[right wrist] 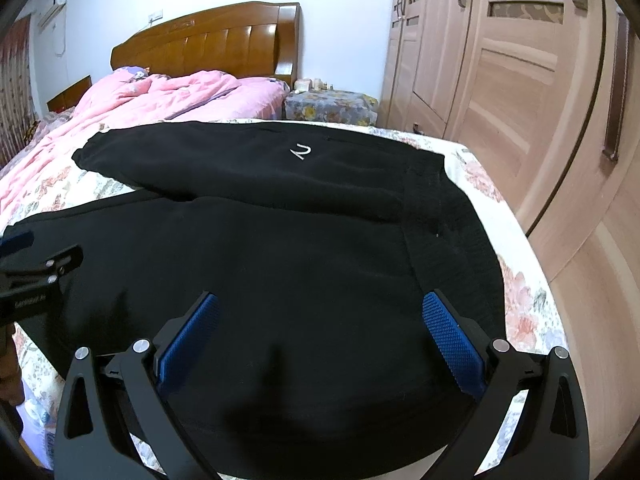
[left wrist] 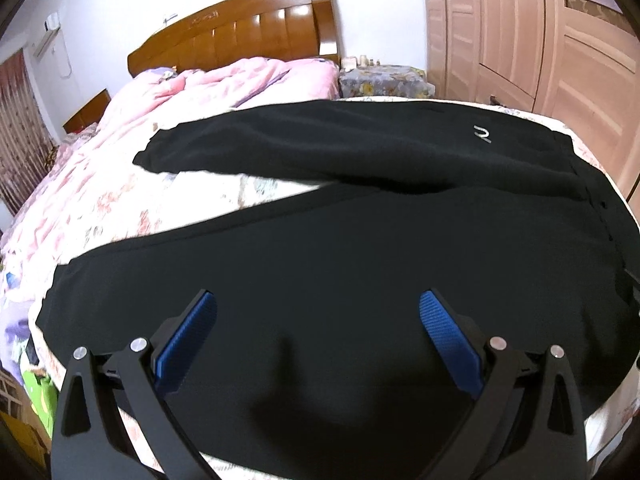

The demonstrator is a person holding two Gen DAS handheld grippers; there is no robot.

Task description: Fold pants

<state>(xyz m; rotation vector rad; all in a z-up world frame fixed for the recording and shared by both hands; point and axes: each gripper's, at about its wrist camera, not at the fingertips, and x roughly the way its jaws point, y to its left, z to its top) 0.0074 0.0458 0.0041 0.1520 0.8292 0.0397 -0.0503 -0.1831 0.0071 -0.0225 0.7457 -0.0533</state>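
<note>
Black fabric pants (left wrist: 360, 240) with a small white logo (right wrist: 301, 153) lie spread flat on the floral-sheeted bed (right wrist: 516, 280), legs apart. Above the near leg, left gripper (left wrist: 318, 312) and right gripper (right wrist: 320, 312) both hover, blue-padded fingers (right wrist: 452, 344) wide apart, holding nothing.

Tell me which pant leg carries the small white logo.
The far pant leg, lying toward the headboard, carries the white logo. The near pant leg, under both open grippers, is plain black.
</note>
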